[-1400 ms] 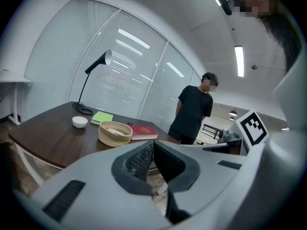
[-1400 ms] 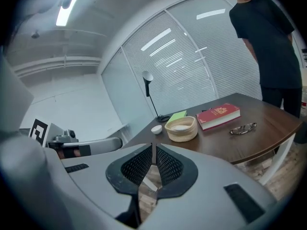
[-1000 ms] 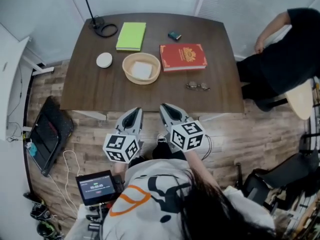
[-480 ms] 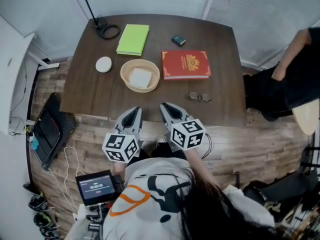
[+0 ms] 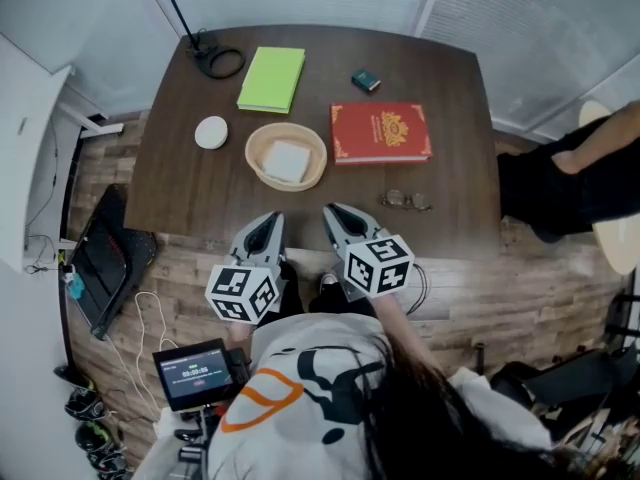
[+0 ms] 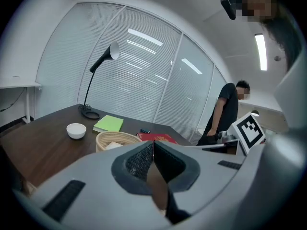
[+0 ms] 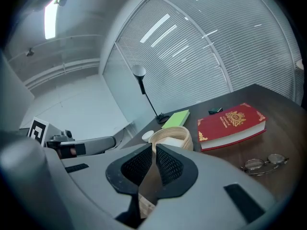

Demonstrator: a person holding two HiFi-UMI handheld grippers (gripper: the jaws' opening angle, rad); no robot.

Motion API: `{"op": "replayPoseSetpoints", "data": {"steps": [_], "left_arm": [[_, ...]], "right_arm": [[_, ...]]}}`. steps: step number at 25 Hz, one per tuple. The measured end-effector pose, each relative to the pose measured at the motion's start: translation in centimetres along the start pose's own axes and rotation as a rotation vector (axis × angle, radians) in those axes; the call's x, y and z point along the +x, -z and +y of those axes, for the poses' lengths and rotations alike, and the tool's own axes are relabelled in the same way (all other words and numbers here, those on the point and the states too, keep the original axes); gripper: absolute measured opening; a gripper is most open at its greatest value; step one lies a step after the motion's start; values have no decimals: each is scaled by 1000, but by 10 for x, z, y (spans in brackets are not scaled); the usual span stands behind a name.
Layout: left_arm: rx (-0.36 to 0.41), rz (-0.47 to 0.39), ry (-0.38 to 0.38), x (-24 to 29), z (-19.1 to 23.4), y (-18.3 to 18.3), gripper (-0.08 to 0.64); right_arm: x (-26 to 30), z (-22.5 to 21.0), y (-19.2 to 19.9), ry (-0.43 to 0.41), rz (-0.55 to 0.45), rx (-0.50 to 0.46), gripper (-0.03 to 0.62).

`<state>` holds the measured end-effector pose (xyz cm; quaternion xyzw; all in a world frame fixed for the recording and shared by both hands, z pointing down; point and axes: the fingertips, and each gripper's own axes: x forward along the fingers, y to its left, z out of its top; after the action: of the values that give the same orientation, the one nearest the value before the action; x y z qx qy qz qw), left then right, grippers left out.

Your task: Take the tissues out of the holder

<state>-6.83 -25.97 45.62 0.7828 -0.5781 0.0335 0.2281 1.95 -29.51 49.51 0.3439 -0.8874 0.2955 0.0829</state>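
Approach step: the left gripper (image 5: 265,230) and right gripper (image 5: 338,220), lower centre, have jaws together and hold nothing. Next, one gripper must open over the tissues (image 5: 288,160) in the holder (image 5: 253,158), upper centre.

Dark wooden bench (image 5: 180,183), corners rounded. Far left corner: black lamp base (image 5: 200,48) with a looped ring. Just to its right, a green book (image 5: 271,78) lying flat. Further right and apart, a small dark object (image 5: 366,81). White round dish (image 5: 211,132) towards the left edge. Woven holder (image 5: 286,155) at centre, with a red book (image 5: 381,133) just beside it on the right. Spectacles (image 5: 405,200) near the front edge.
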Motion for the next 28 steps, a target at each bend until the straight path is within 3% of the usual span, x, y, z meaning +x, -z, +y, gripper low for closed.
{"op": "replayPoseSetpoints", "data": {"steps": [14, 21, 24, 28], "left_arm": [[23, 46, 136, 43, 45, -28, 0], [32, 85, 194, 58, 76, -35, 0], [32, 91, 214, 63, 87, -38, 0], [23, 97, 237, 70, 101, -42, 0]], "right_arm": [[48, -13, -28, 114, -39, 26, 34], [80, -7, -36, 132, -28, -41, 35], [92, -11, -36, 149, 19, -109, 35], [111, -8, -31, 92, 115, -212, 38]]}}
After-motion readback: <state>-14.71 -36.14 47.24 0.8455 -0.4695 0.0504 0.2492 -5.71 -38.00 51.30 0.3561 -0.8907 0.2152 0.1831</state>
